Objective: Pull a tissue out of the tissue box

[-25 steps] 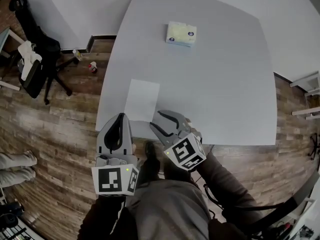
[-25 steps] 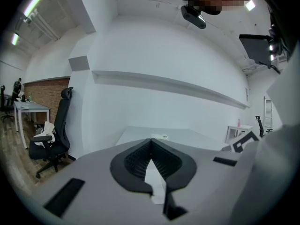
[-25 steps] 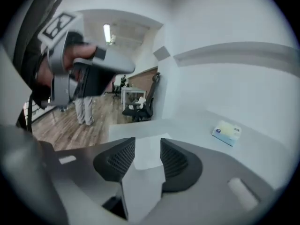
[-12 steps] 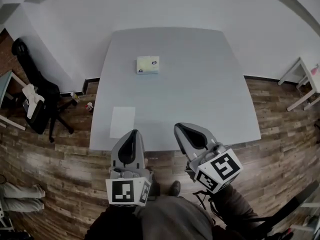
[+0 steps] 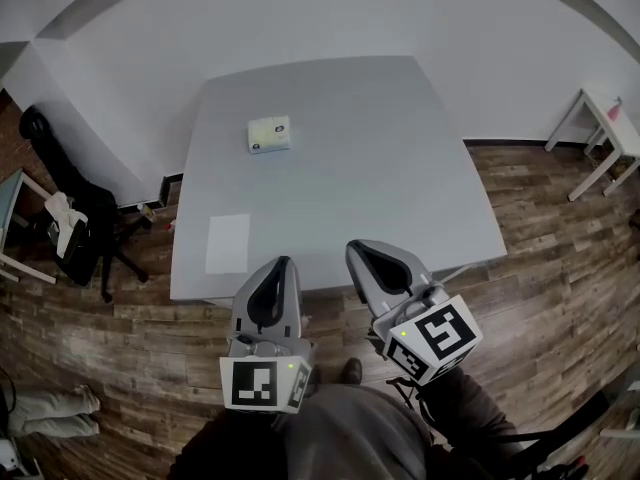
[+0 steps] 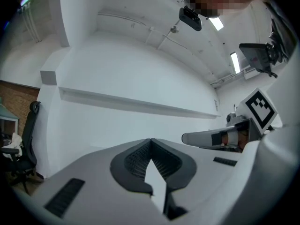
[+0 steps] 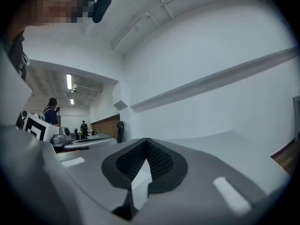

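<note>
The tissue box (image 5: 269, 134), pale with a light top, lies on the far left part of the grey table (image 5: 400, 168). A white sheet (image 5: 228, 243) lies flat near the table's front left edge. Both grippers hang before the table's near edge, well short of the box. My left gripper (image 5: 283, 262) points level at the white wall, its jaws (image 6: 150, 140) meeting with nothing between them. My right gripper (image 5: 362, 248) sits beside it, also shut and empty (image 7: 146, 140). Neither gripper view shows the box.
A black office chair (image 5: 75, 223) with white cloth on it stands on the wood floor at the left. A small white table (image 5: 610, 133) stands at the right. White walls run behind the table. Standing people (image 7: 51, 109) show far off in the right gripper view.
Both grippers have risen from low by the table's front edge and levelled out. The head view has drawn back, so the whole table and the walls show now.
</note>
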Action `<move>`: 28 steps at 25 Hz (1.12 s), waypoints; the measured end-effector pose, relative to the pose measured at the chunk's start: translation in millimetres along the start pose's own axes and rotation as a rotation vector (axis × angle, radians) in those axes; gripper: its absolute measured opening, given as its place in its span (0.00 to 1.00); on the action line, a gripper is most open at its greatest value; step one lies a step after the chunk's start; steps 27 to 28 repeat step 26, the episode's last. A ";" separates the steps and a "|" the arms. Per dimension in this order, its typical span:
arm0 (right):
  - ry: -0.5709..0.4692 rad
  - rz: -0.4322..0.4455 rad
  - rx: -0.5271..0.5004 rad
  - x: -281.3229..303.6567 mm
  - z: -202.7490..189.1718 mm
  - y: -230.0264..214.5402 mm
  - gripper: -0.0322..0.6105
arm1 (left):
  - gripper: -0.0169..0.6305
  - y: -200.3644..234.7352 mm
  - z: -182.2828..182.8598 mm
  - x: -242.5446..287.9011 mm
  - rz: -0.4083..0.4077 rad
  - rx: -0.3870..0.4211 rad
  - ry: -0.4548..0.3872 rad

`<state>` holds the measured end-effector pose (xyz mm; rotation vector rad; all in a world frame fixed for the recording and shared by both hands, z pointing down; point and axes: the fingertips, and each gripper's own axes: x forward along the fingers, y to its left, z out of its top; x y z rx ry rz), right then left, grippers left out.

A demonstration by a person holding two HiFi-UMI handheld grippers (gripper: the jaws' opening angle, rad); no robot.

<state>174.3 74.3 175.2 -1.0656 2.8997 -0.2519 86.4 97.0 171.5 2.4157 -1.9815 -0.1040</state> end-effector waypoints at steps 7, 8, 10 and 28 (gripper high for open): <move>-0.006 0.026 -0.028 -3.7 3.8 7.4 0.05 | 0.03 -7.7 4.0 -7.1 -0.003 0.018 -0.004; -0.011 0.032 -0.035 -0.5 6.4 8.0 0.05 | 0.03 -7.0 6.5 -5.7 -0.001 0.021 -0.008; -0.022 0.044 -0.050 5.8 10.9 9.9 0.05 | 0.03 -5.3 10.1 -3.1 0.000 0.032 -0.016; -0.019 0.051 -0.063 23.7 2.1 7.7 0.05 | 0.03 1.9 -4.7 9.9 -0.016 0.044 0.013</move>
